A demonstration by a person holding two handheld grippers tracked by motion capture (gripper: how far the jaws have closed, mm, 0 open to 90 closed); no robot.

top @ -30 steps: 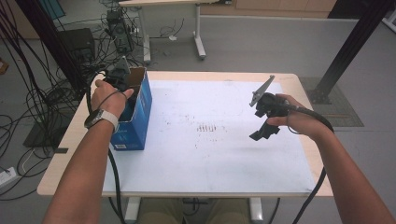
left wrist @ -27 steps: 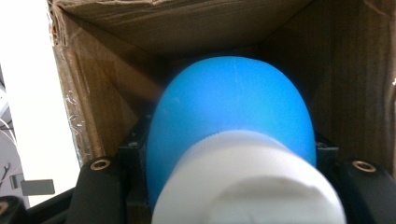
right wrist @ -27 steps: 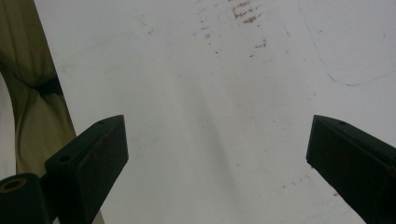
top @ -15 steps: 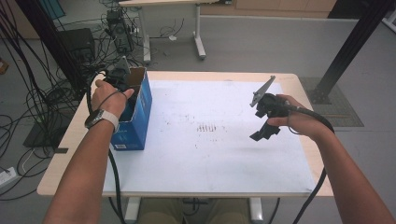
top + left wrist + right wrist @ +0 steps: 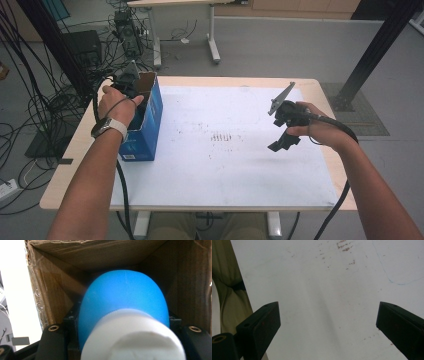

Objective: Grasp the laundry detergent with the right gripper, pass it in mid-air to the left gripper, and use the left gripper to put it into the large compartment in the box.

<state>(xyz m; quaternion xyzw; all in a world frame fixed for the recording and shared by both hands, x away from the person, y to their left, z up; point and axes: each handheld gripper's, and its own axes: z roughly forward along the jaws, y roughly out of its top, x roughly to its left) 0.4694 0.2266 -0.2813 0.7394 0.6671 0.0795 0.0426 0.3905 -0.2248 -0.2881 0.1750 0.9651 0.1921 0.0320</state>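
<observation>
A blue bottle (image 5: 125,297) with a white cap (image 5: 132,337) sits between the jaws of my left gripper (image 5: 122,323), down inside a cardboard box (image 5: 55,290). The jaws press on its sides just below the cap. From the high view, the left hand holds that gripper (image 5: 136,90) in the open top of the blue box (image 5: 145,135) at the table's left edge. My right gripper (image 5: 328,322) hovers over the white sheet (image 5: 312,277) with its jaws wide apart and nothing between them. In the high view it (image 5: 282,142) is over the right part of the table.
The white sheet (image 5: 225,150) covers most of the wooden table (image 5: 65,175) and has small dark marks near its middle. Cables and equipment (image 5: 85,45) crowd the floor at the left. A black post (image 5: 375,45) stands beyond the right corner.
</observation>
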